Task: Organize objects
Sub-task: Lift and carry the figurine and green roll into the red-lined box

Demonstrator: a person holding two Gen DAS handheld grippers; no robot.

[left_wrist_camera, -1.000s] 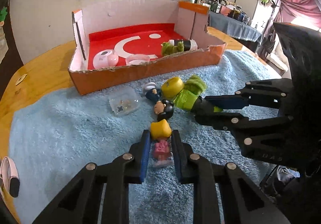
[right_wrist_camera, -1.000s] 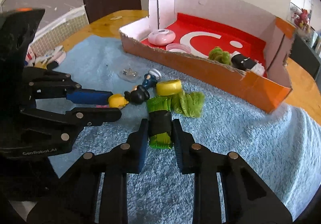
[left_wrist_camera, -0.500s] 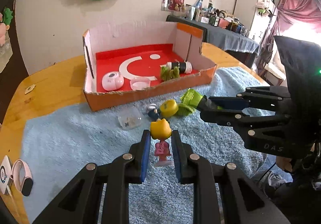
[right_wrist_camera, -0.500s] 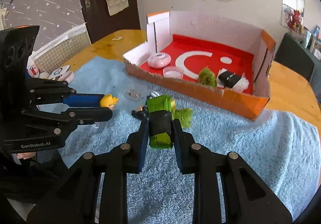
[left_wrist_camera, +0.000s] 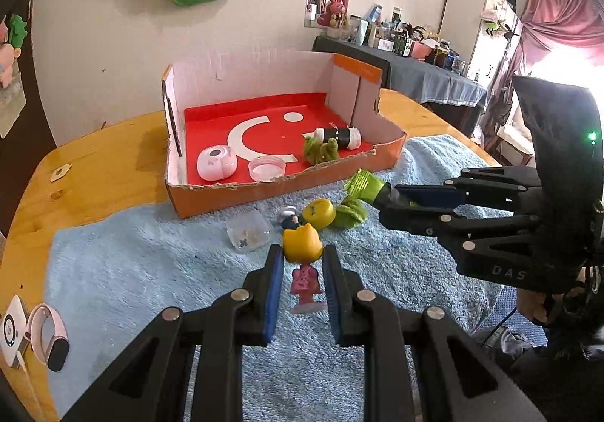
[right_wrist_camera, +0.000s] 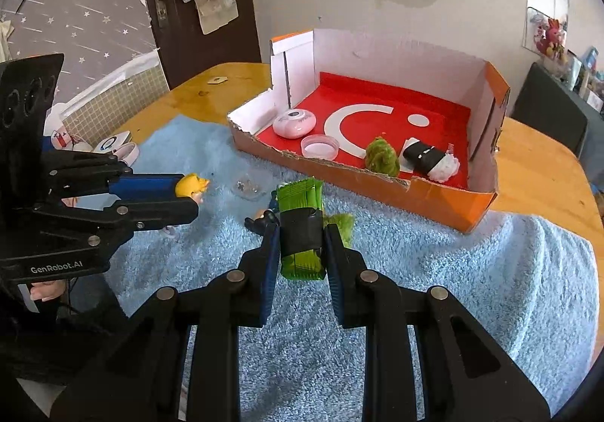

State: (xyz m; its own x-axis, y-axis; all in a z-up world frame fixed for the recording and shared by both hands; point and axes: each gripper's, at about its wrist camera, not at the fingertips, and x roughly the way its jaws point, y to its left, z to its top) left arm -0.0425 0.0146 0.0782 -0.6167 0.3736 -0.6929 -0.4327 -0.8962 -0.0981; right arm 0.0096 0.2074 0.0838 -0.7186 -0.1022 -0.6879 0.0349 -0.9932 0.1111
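Observation:
My left gripper (left_wrist_camera: 302, 261) is shut on a small figurine (left_wrist_camera: 304, 272) with a yellow head and pink body, held above the blue towel (left_wrist_camera: 151, 271). My right gripper (right_wrist_camera: 302, 238) is shut on a green packet (right_wrist_camera: 302, 233) with a black band, also held above the towel. In each view the other gripper shows from the side: the right gripper (left_wrist_camera: 389, 201) with the packet (left_wrist_camera: 362, 184), the left gripper (right_wrist_camera: 188, 197) with the figurine (right_wrist_camera: 190, 186). Beyond them stands the orange cardboard box (left_wrist_camera: 287, 189) (right_wrist_camera: 358, 176) with a red floor.
The box holds a pink round device (left_wrist_camera: 217, 163), a clear dish (left_wrist_camera: 266, 168), a green plush (left_wrist_camera: 321, 150) and a black-and-white roll (left_wrist_camera: 339, 135). A yellow disc (left_wrist_camera: 319, 212), a dark figurine (left_wrist_camera: 290, 221), another green plush (left_wrist_camera: 353, 214) and a clear case (left_wrist_camera: 247, 233) lie on the towel. A smartwatch (left_wrist_camera: 49, 335) lies left.
Both grippers have risen, each still shut on its object. The figurine and the green packet have come up off the towel, and the box and table look farther away.

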